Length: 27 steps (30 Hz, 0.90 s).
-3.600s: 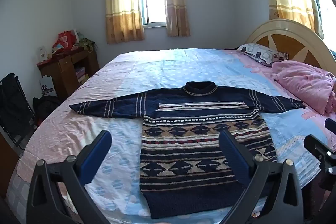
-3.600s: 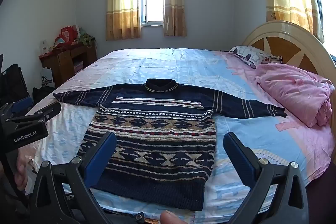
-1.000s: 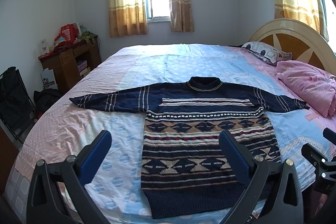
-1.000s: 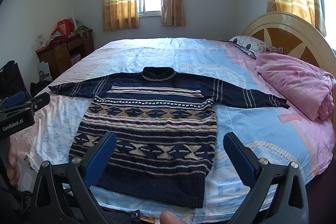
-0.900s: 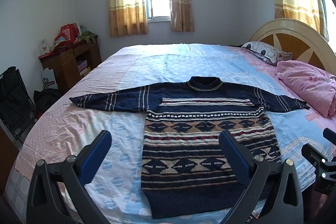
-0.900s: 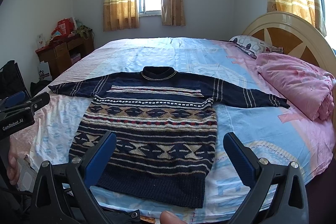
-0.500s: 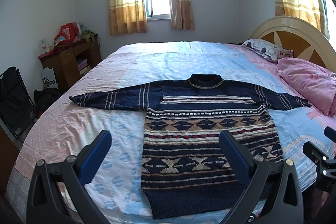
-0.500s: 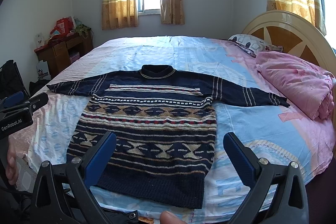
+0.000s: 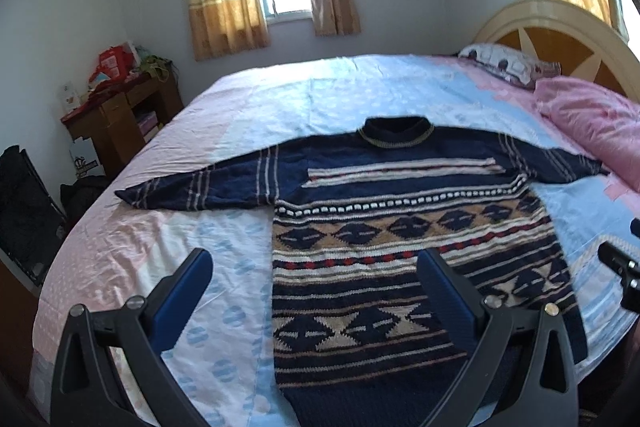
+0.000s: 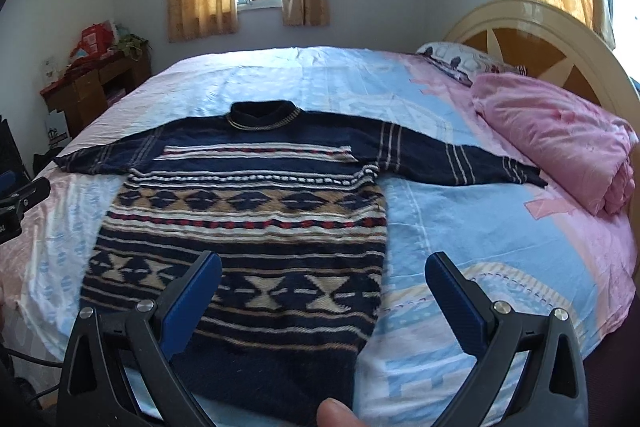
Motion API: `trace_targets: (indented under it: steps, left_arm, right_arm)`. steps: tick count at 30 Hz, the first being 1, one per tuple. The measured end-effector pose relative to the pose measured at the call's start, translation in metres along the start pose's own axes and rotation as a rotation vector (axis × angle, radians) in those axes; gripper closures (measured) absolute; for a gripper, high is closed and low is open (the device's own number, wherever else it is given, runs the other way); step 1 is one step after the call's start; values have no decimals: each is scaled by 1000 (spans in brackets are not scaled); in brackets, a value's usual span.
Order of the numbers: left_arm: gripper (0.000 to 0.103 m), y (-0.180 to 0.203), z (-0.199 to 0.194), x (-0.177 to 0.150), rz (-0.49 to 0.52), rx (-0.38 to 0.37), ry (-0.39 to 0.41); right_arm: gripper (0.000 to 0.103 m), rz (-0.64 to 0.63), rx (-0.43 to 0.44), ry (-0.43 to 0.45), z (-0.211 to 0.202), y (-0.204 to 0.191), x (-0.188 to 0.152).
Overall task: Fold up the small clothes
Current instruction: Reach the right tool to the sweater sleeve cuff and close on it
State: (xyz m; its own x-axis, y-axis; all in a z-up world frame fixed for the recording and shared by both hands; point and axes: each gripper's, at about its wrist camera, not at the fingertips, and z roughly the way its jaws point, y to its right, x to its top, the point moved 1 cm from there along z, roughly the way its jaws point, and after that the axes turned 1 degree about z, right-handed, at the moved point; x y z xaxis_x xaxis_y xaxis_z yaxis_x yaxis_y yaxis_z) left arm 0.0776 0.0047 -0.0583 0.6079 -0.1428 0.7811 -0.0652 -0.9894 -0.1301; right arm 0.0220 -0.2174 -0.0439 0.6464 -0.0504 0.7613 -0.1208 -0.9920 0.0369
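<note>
A navy patterned knit sweater lies flat on the bed, face up, sleeves spread to both sides, collar at the far end. It also shows in the right wrist view. My left gripper is open and empty, above the sweater's lower left side near the bed's front edge. My right gripper is open and empty, above the sweater's lower right side. The left gripper's body shows at the left edge of the right wrist view.
The bed has a blue and pink sheet. A folded pink quilt and a pillow lie at the right by the headboard. A wooden desk with clutter stands left of the bed.
Both grippers have moved forward and lower toward the sweater, which now looks larger. Both stay open. The sweater has not moved.
</note>
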Motion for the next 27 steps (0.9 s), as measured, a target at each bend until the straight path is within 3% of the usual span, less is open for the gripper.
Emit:
trace_targets:
  steps: [6,14,18,22,25,27]
  left_arm:
    - [0,15,49,14,51,6,-41]
    - [0,35,121,32,67,11,-99]
    - [0,42,153,42,61,25,-86]
    - [0,41,183,48,2,10,-124]
    - [0,44,201,48,-12,25,-150]
    - [0,48,212,49,-10,36,-163]
  right_arm:
    - [1,41,-34,-27,48,37,9]
    - [1,172,-128,-90,120,124,25]
    - [2,242,-175,-93,144,176,37]
    - [20,346,-231,-97,163,239,49]
    - [22,446,-278,-95,173,291,54]
    - [31,503,-320,-93,179,325,56]
